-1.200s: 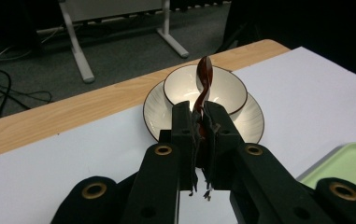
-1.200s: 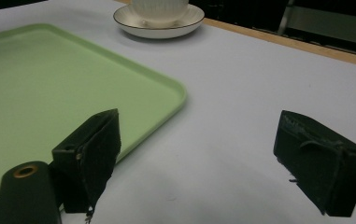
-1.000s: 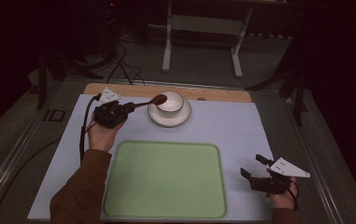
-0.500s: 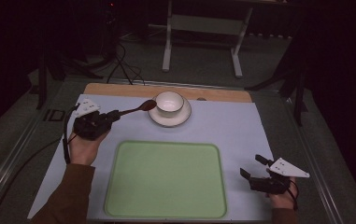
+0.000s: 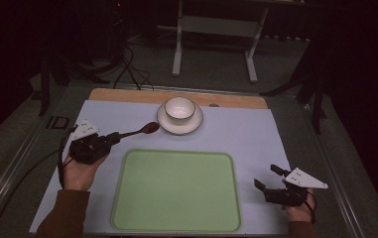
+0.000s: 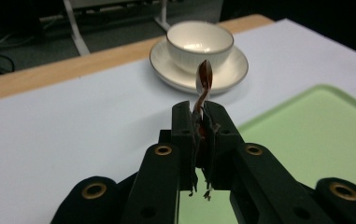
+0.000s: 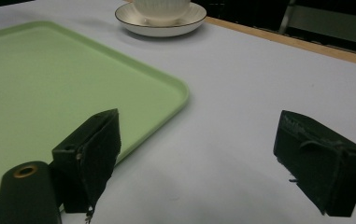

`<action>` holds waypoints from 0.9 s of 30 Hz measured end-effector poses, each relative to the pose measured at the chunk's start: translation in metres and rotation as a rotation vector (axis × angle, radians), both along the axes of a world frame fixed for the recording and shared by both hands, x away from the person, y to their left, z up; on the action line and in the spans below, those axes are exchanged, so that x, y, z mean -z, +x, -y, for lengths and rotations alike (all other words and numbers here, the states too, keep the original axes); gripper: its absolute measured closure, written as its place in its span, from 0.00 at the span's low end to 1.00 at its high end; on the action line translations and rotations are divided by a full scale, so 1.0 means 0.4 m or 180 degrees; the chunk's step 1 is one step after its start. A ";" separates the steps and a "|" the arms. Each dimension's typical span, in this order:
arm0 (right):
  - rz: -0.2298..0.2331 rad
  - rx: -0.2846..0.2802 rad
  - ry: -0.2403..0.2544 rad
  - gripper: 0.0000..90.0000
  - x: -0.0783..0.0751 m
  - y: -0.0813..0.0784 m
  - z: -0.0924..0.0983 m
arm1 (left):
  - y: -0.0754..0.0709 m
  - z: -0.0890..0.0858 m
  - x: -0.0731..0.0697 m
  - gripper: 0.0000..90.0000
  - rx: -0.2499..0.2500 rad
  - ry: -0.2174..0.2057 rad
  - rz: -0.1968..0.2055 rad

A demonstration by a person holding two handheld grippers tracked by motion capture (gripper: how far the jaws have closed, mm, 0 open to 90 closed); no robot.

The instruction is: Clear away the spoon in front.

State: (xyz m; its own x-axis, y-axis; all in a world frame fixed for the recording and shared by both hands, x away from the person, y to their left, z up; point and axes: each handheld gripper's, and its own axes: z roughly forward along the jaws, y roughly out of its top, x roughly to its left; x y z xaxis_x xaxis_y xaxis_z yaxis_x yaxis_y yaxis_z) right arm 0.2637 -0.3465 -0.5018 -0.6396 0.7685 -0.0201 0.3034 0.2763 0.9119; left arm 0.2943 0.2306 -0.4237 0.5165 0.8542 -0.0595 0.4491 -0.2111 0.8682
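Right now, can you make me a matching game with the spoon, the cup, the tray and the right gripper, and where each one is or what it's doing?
Things:
1. spoon
2. cup
3. tray
4. right gripper

States:
A. open, holding nothing, near the table's right edge
B. stands on the saucer
C. lies flat and bare in the middle of the table
D. clamped in the left gripper, bowl end pointing toward the saucer

Pairs: 1-D, 2-B, 3-C, 4-A
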 end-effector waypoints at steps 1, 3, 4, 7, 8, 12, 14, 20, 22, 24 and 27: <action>0.0000 0.0001 -0.0002 0.16 0.000 0.000 0.000 | -0.004 0.001 0.006 0.93 0.0003 0.0037 -0.0028; 0.0001 0.0002 -0.0010 0.16 0.001 0.001 0.001 | -0.011 0.003 0.016 0.93 0.0017 0.0080 -0.0079; 0.0002 0.0001 -0.0013 0.16 0.001 0.001 0.001 | -0.017 0.002 0.023 0.93 0.0018 0.0106 -0.0106; -0.0001 0.0002 -0.0010 0.16 0.000 0.000 0.000 | -0.032 -0.005 0.038 0.93 0.0006 0.0104 -0.0170; -0.0001 0.0001 -0.0012 0.16 0.000 0.000 0.000 | -0.037 -0.008 0.043 0.93 -0.0004 0.0115 -0.0200; -0.0004 -0.0002 -0.0014 0.16 0.001 0.000 0.000 | -0.057 -0.026 0.059 0.93 -0.0067 0.0121 -0.0323; -0.0007 0.0000 -0.0015 0.16 0.001 0.000 -0.001 | -0.067 -0.034 0.058 0.93 -0.0094 0.0131 -0.0365; -0.0018 -0.0003 -0.0024 0.16 0.001 0.001 -0.002 | -0.090 -0.036 0.059 0.93 -0.0162 0.0247 -0.0479; -0.0018 -0.0004 -0.0024 0.16 0.001 0.001 -0.003 | -0.088 -0.033 0.060 0.93 -0.0222 0.0298 -0.0504; -0.0018 -0.0005 -0.0024 0.16 0.001 0.000 -0.003 | -0.082 -0.032 0.059 0.93 -0.0250 0.0318 -0.0546; -0.0013 -0.0007 -0.0022 0.16 0.001 0.000 -0.002 | -0.071 -0.028 0.048 0.93 -0.0286 0.0279 -0.0560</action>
